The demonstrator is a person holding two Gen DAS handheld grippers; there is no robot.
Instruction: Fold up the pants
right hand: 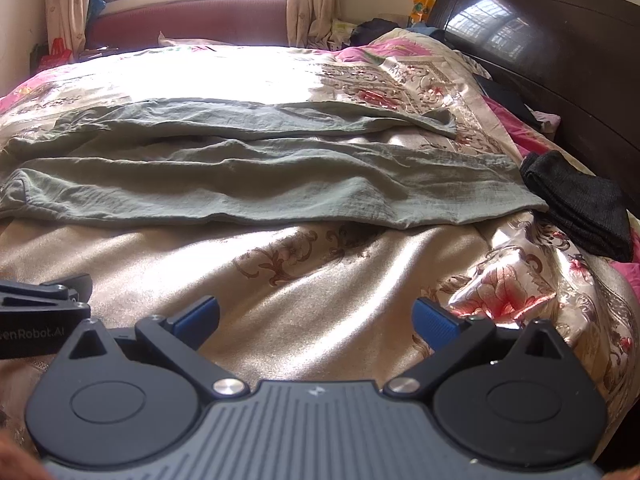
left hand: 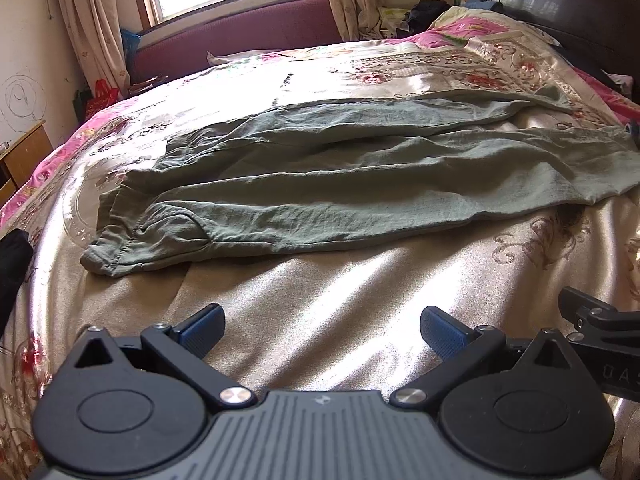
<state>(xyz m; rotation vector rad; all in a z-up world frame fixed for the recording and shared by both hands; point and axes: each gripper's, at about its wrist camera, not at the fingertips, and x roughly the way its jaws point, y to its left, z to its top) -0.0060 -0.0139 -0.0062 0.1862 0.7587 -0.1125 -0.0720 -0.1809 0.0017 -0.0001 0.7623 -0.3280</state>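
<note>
Grey-green pants lie spread across the bed, waistband at the left, both legs running to the right. They also show in the right wrist view, leg ends at the right. My left gripper is open and empty, over bare bedspread short of the pants' near edge. My right gripper is open and empty, also short of the pants. Each gripper shows at the edge of the other's view: the right one, the left one.
The shiny floral bedspread covers the bed. A folded black garment lies just right of the leg ends. A dark headboard stands at the right. A red bench and window are beyond the bed.
</note>
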